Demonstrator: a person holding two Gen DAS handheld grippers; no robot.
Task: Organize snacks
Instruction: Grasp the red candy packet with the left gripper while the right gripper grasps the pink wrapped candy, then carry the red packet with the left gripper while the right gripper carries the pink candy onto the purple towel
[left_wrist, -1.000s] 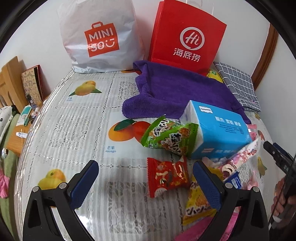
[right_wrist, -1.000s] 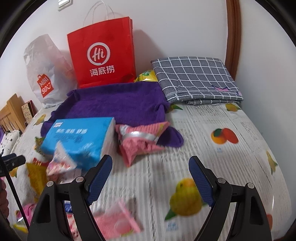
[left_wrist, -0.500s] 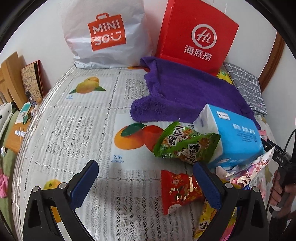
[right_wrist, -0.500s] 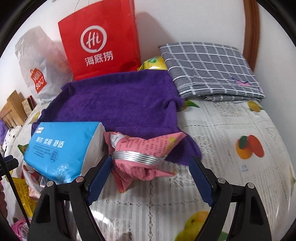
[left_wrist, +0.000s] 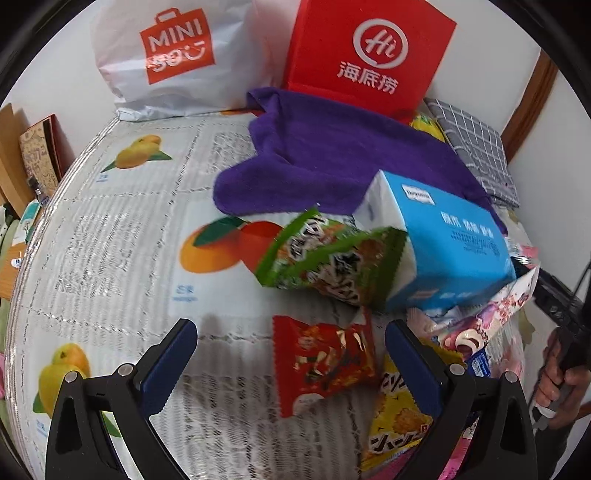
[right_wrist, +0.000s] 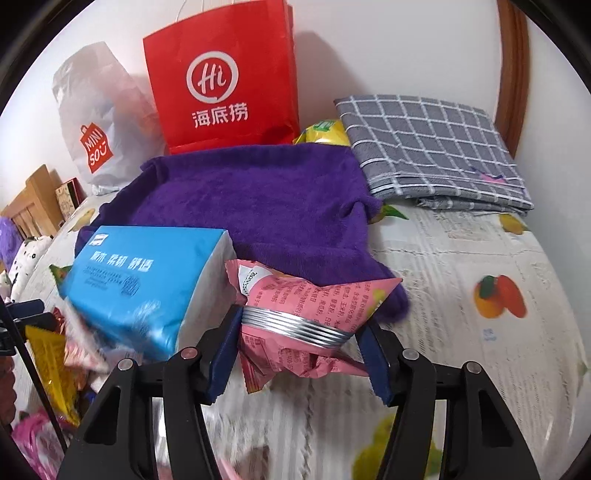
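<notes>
Right gripper (right_wrist: 295, 354) had its jaws closing around the pink snack packet (right_wrist: 306, 317). The packet sat between the blue pads; I couldn't tell whether they had bitten yet. It lay mid-table, on the front hem of the purple towel (right_wrist: 251, 199), touching the blue tissue pack (right_wrist: 147, 280).

Risks:
- Packet was crinkled film, puffy, with a ribbed silver band. Pads could slide off the band or pinch only loose film, so it could tear or drop.
- The left pad was tight against the soft, squashy tissue pack; a lift could drag it.
- Towel pile could snag on the packet's corner.

Left gripper (left_wrist: 291, 354) was released, jaws wide, nothing held, over the red snack packet (left_wrist: 325, 365) towards the table's near edge. The red one was flat, glossy foil with serrated ends, partly overlapped by the green packet (left_wrist: 332, 262) and next to a yellow packet (left_wrist: 399, 413), so a double pick was likely. Lace-patterned tablecloth (left_wrist: 122, 236) looked slick; flat packets could skid.
</notes>
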